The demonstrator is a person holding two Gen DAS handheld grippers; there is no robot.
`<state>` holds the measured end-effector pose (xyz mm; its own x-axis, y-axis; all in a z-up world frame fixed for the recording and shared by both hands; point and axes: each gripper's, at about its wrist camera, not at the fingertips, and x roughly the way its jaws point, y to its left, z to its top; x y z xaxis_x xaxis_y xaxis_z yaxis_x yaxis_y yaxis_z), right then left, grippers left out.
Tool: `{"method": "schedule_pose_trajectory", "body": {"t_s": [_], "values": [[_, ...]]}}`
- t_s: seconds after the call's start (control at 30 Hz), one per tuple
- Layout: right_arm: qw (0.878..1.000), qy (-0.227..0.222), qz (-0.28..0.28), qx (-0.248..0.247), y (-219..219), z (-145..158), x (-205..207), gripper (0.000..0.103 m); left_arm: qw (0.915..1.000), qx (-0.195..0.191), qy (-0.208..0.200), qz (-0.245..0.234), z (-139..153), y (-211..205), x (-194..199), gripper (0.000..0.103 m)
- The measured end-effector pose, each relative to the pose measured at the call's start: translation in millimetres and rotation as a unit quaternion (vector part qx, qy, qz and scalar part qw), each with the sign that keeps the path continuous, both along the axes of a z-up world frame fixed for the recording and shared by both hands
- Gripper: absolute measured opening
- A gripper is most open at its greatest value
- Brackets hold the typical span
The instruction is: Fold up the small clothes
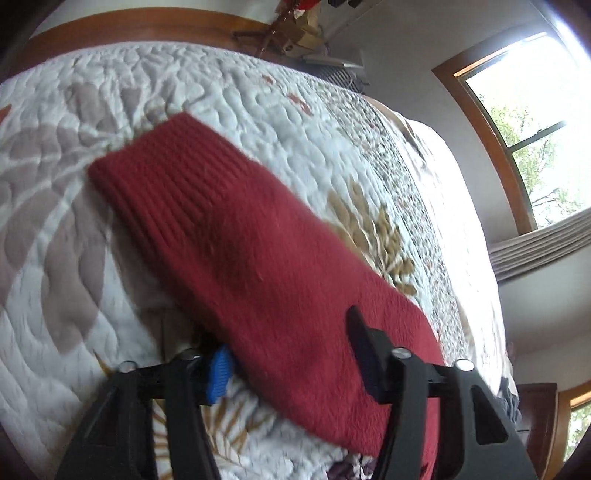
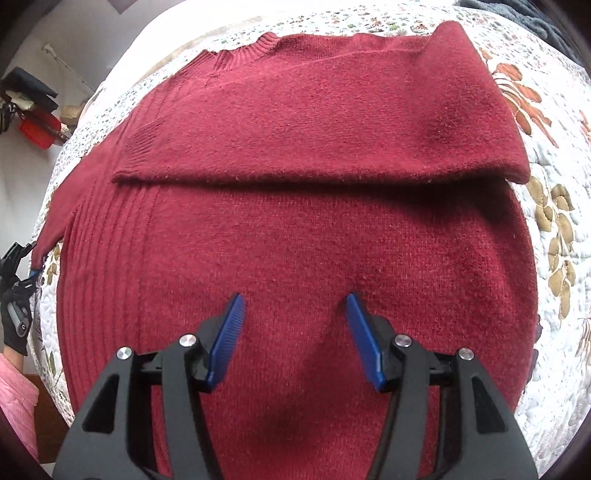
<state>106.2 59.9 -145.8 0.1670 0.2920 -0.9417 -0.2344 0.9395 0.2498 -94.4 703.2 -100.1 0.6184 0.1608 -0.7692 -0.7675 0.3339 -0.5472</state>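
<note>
Bed with white quilted floral bedspread [image 1: 110,258], wooden headboard [image 1: 129,26] behind. White walls. Wood-framed window [image 1: 524,129] on right, bright daylight, trees outside; striped curtain [image 1: 543,247] bunched below it. Dark wooden cabinet [image 1: 535,417] near corner.

Right gripper [image 2: 295,332]: jaws wide apart, blue pads [image 2: 229,338] facing each other, nothing between them, hovering over middle of sweater [image 2: 295,229]. Left gripper [image 1: 291,362]: fingers spread, sweater sleeve lying across gap; clamped or not, unclear. From right wrist view, left gripper [image 2: 22,258] at sleeve end, left of sweater, held by black-gloved hand [image 2: 14,325], pink sleeve [image 2: 16,398] below.
</note>
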Motion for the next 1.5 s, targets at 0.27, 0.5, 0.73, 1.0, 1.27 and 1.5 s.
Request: {"method": "schedule_pose_trajectory", "body": {"t_s": [0.27, 0.5, 0.73, 1.0, 1.27, 1.5], "values": [[1.000, 0.002, 0.003, -0.005, 0.8, 2.8, 1.1, 0.058, 0.9997, 0.021, -0.006, -0.007, 11.1, -0.9, -6.7, 0.010], [1.000, -0.001, 0.000, 0.003, -7.8, 9.7, -1.1, 0.058, 0.9947, 0.084, -0.017, -0.056, 52.7, -38.8, 14.2, 0.009], [1.000, -0.009, -0.005, 0.009, -25.4, 17.7, -2.9, 0.058, 0.9818, 0.115, -0.047, -0.144, 85.3, -101.5, 58.9, 0.009], [0.999, -0.019, -0.013, 0.024, -40.4, 26.2, -0.8, 0.058, 0.9584, 0.115, -0.081, -0.248, 98.2, -205.8, 121.8, 0.009], [0.999, -0.009, -0.023, 0.041, -49.7, 17.2, 4.9, 0.058, 0.9344, 0.103, -0.100, -0.326, 92.4, -302.2, 173.1, 0.009], [0.998, -0.003, -0.027, 0.061, -55.6, 12.0, 6.5, 0.058, 0.9228, 0.088, -0.084, -0.366, 66.7, -362.6, 200.1, 0.009]]}}
